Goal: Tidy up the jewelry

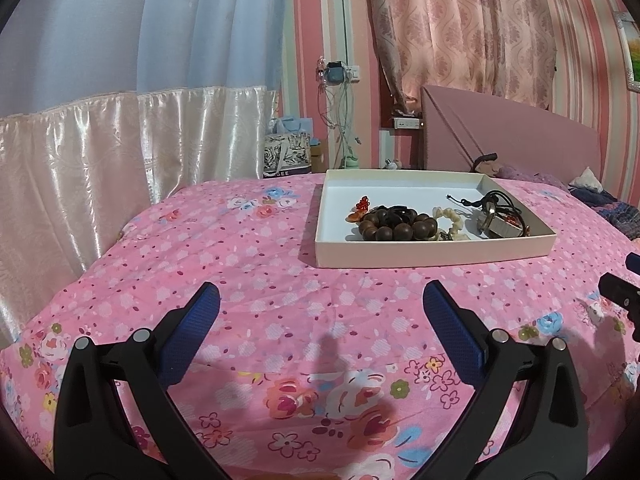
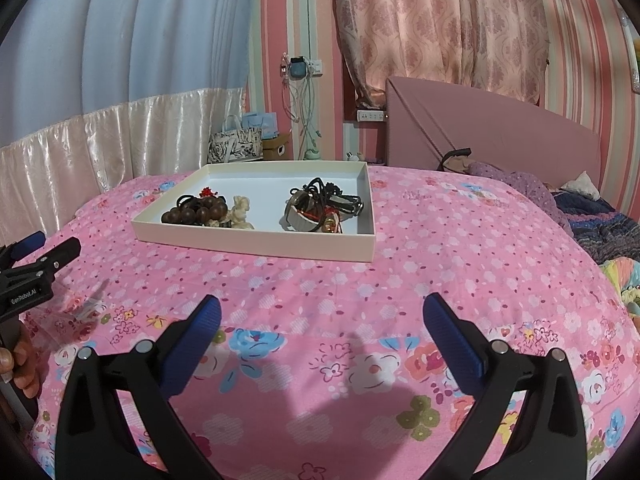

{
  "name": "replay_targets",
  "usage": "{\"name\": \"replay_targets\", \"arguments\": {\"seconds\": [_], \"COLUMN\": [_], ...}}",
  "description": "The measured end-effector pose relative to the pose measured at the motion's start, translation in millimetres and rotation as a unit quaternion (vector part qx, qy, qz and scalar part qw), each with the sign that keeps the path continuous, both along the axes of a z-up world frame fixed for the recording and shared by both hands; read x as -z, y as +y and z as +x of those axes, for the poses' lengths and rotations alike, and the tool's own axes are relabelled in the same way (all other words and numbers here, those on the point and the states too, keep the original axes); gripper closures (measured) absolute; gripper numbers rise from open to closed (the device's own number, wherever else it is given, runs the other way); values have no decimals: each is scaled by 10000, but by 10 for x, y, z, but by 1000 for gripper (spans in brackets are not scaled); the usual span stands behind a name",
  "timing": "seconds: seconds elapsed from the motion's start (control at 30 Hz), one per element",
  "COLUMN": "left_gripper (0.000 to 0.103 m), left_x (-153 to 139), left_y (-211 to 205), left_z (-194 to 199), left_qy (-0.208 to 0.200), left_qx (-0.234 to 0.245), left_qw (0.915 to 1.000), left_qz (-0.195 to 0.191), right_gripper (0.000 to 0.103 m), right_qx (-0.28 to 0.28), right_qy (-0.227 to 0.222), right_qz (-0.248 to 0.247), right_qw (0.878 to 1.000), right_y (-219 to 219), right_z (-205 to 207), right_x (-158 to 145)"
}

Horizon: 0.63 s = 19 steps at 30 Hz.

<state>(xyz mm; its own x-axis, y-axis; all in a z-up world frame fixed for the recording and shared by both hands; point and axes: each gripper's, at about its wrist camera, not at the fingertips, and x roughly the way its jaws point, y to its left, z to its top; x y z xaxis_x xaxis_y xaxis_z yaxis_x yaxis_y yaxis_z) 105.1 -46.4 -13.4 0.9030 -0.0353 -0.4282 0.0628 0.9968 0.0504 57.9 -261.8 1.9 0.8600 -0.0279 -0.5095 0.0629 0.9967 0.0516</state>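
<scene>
**Both grippers wait short of the jewelry tray**

Left wrist view: the left gripper (image 1: 320, 312) hangs spread wide and empty over the bedspread (image 1: 248, 264), leaving the tray (image 1: 436, 248) unobstructed. The wooden bead bracelet (image 1: 396, 226) lies inside.

Right wrist view: the right gripper (image 2: 322, 312), equally wide, grips nothing. The dark cord tangle (image 2: 324, 204) defies sorting by eye.

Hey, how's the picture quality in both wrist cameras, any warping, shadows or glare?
Left wrist view: strong fisheye bending, dark corners, soft shadow on the bedspread between the open fingers, sheen on the satin curtain. Right wrist view: same warping; tray sharp, faint shadows ahead of the fingers.
</scene>
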Motion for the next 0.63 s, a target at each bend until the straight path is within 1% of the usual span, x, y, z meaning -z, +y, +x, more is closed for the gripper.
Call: {"name": "replay_targets", "arguments": {"seconds": [0.13,0.3,0.43,0.53,0.63], "left_gripper": [3,3,3,3,3], "left_x": [-4,-20,-41,-47,-69], "left_y": [-4,-3,47,57,67], "left_z": [-7,-49,-91,-100,-159], "left_qy": [-25,-172,-293,-310,-457], "left_qx": [-25,-72,-147,-201,-277], "left_qw": [10000,9998,9995,9993,9986], "left_qz": [63,99,3,-13,-13], "right_gripper": [2,2,2,2,2], "right_qx": [-13,-48,-59,-47,-52], "right_qy": [8,37,68,65,17], "right_qz": [-61,-158,-166,-177,-209], "right_qw": [10000,9999,9998,9998,9998], "right_y": [26,58,63,67,79], "right_z": [5,16,20,7,-14], "right_x": [4,15,22,23,17]}}
